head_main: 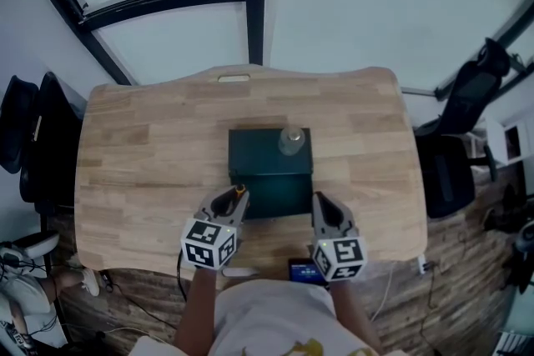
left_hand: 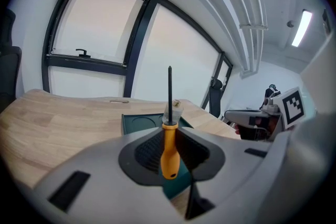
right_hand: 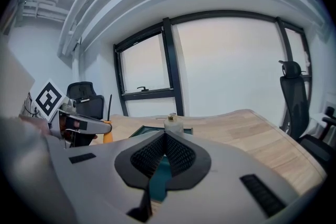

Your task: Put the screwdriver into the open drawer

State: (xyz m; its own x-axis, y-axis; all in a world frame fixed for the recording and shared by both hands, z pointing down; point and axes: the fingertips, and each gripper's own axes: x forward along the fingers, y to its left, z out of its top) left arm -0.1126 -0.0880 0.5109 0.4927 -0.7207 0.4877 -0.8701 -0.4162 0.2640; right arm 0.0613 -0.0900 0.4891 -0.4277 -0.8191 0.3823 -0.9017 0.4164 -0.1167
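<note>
Left gripper view shows the left gripper (left_hand: 169,132) with its jaws closed on the orange handle of the screwdriver (left_hand: 169,157). The thin black shaft stands straight up, past the jaw tips, and the butt of the handle hangs below the ribbed pads. In the head view this gripper sits at the near-left corner of the dark green drawer unit (head_main: 259,147), with the handle just at the left front edge of the open drawer (head_main: 279,198), which is pulled out toward the person. A small clear bottle (head_main: 291,141) stands on top of the unit, toward its right rear. The right gripper (right_hand: 165,139) hovers off the unit's near-right corner, its jaws pressed together on nothing. The unit stands in the middle of the wooden table (head_main: 142,171). The screwdriver looks light and rigid, so weight should be no trouble. The smooth rounded plastic handle is likely the slippery part (a round handle can twist or slide between flat pads). The mid-handle hold seems the sensible place, since the slim steel shaft would offer little to grip. Its long shaft probably needs laying flat to fit the shallow drawer.
</note>
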